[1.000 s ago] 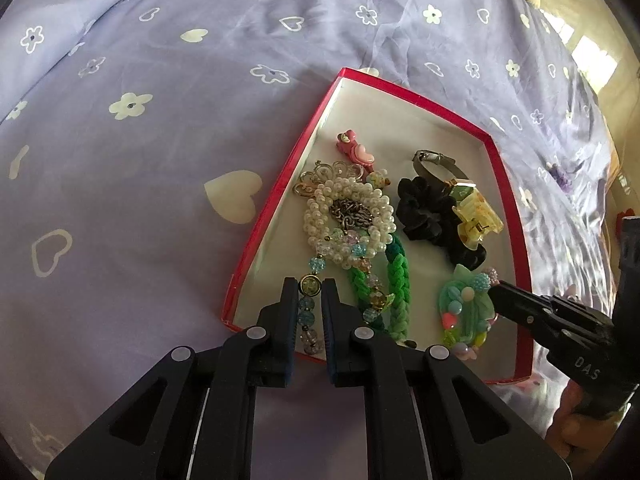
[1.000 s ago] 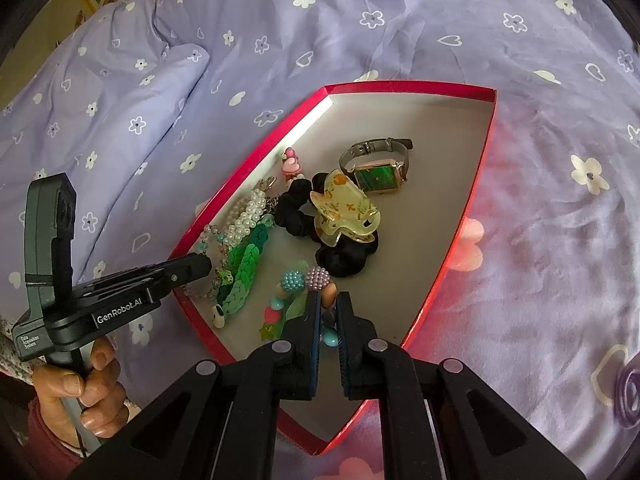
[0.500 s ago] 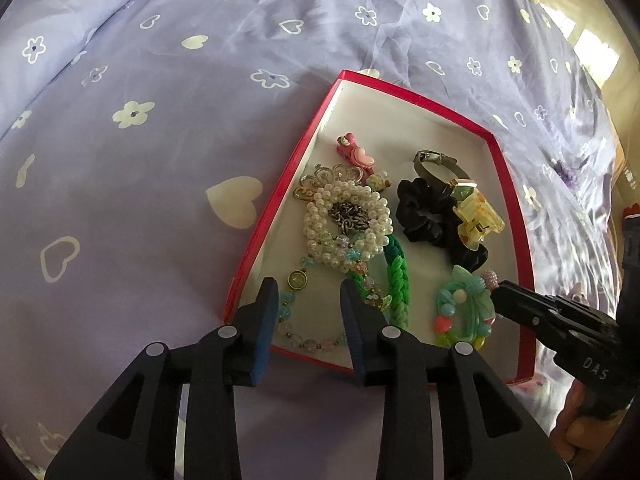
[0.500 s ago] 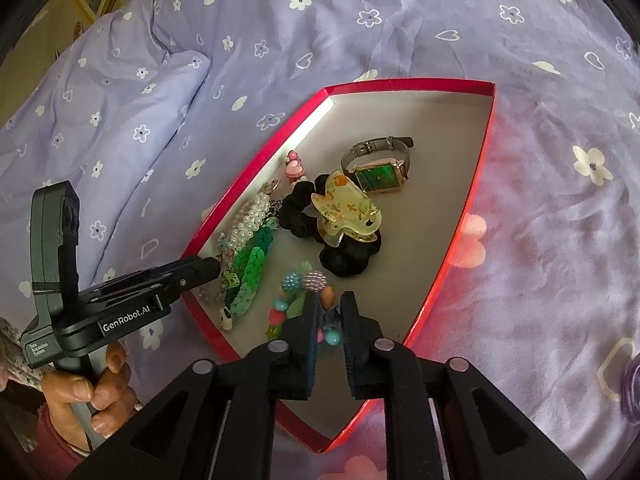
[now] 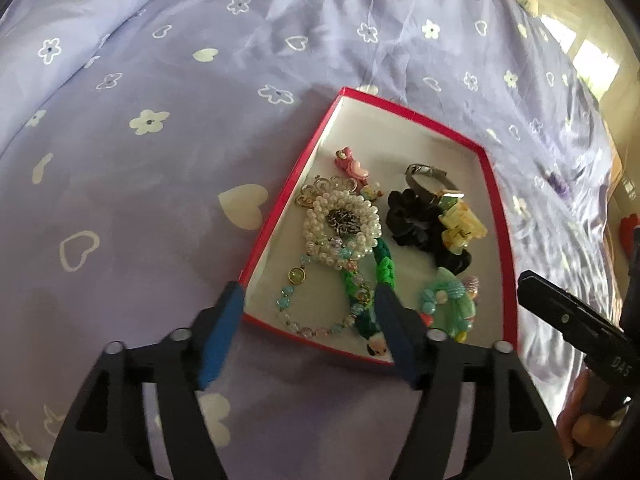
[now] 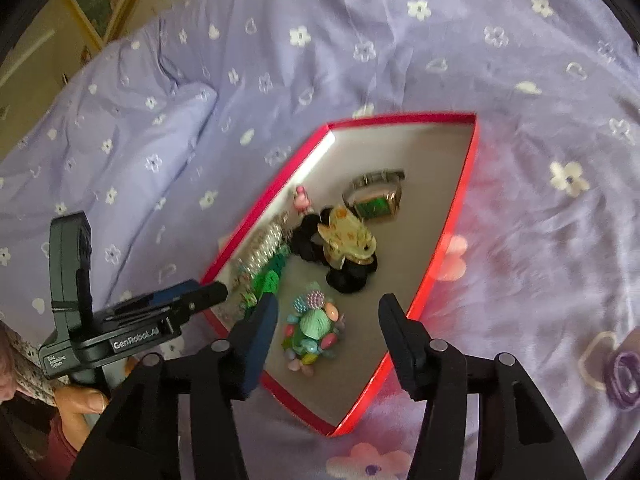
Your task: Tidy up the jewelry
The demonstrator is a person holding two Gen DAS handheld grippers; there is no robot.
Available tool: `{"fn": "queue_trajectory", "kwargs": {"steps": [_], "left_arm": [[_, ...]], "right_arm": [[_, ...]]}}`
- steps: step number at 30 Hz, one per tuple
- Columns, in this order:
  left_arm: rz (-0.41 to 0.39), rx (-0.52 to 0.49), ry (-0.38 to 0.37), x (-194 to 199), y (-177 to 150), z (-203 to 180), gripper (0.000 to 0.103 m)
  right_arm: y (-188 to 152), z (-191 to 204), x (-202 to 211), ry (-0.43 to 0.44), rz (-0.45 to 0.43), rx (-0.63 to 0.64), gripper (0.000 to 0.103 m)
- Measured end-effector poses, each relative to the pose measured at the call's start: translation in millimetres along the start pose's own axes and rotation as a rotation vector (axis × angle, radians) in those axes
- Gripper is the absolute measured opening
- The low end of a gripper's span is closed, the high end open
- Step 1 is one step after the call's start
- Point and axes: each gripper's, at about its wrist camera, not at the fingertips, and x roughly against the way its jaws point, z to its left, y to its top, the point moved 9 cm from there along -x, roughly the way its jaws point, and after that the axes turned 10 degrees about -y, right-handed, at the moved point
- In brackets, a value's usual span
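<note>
On the bed (image 5: 168, 208), over a lilac cover printed with white flowers and hearts, sits a red tray (image 5: 276, 216) with a pale floor. All jewelry lies inside the tray.

Left hand-held gripper (image 5: 308, 304): released, jaws spread wide, nothing between them. It hovers at the tray's near edge, one finger outside the near-left corner, the other over the near green pieces.

Right hand-held gripper (image 6: 326, 312): also released, jaws wide apart, grasping nothing. It hangs over the tray's near end; the bead cluster (image 6: 314, 326) lies on the tray floor between the two fingers, touching neither as far as can be told.

Contents, placed relative to the tray:
- pearl bracelet (image 5: 340, 226) near the left wall, mid-length, with a dark chain (image 5: 344, 220) heaped in its centre.
- gold filigree piece (image 5: 320, 190) just beyond the pearls, by the left wall.
- pink charm (image 5: 352, 164) farther up the left side.
- clear bead strand (image 5: 308, 320) with a green disc, along the near edge.
- green braided band (image 5: 384, 272) touching the pearls, running toward the near edge.
- black scrunchie (image 5: 412, 220) at centre, a yellow claw clip (image 5: 462, 226) resting on it.
- watch (image 6: 376, 200) with green face, just beyond the scrunchie.

A purple ring-shaped item (image 6: 624, 372) lies on the bed, well apart from the tray's right wall.
</note>
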Motion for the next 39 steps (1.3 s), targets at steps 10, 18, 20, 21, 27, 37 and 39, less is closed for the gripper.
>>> {"fn": "queue_trajectory", "kwargs": {"steps": [10,18,20,21,27,37,39], "left_arm": [[-0.018,0.018,-0.018,19.4,-17.9,-11.9,0.083],[-0.038,0.042,-0.028,35.4,-31.1,-14.8,0.087],[-0.043,0.051,-0.029,39.4,-34.5,-15.5,0.090],[-0.048,0.055,-0.029,42.0,-36.5,-15.7,0.091],[-0.085,0.016,0.019,58.4,-45.7,-22.3,0.093],[-0.178,-0.127,0.141,91.0,-53.3,-41.9,0.099],[-0.198,-0.154,0.155,98.8,-51.2,-46.9,0.100]], "right_arm": [[-9.5,-4.8,20.1,0.023,-0.036,-0.059,0.058],[-21.9,-2.6,30.1,0.050,-0.049,-0.091,0.067],[-25.0,-1.5,33.7,0.056,-0.057,-0.094,0.068],[-26.7,-0.8,36.0,0.058,-0.062,-0.095,0.068],[-37.2,-2.3,50.9,0.027,-0.102,-0.079,0.069],[-39.4,6.3,86.1,-0.074,-0.200,0.047,0.083],[-36.1,11.0,96.8,-0.082,-0.224,0.075,0.083]]}}
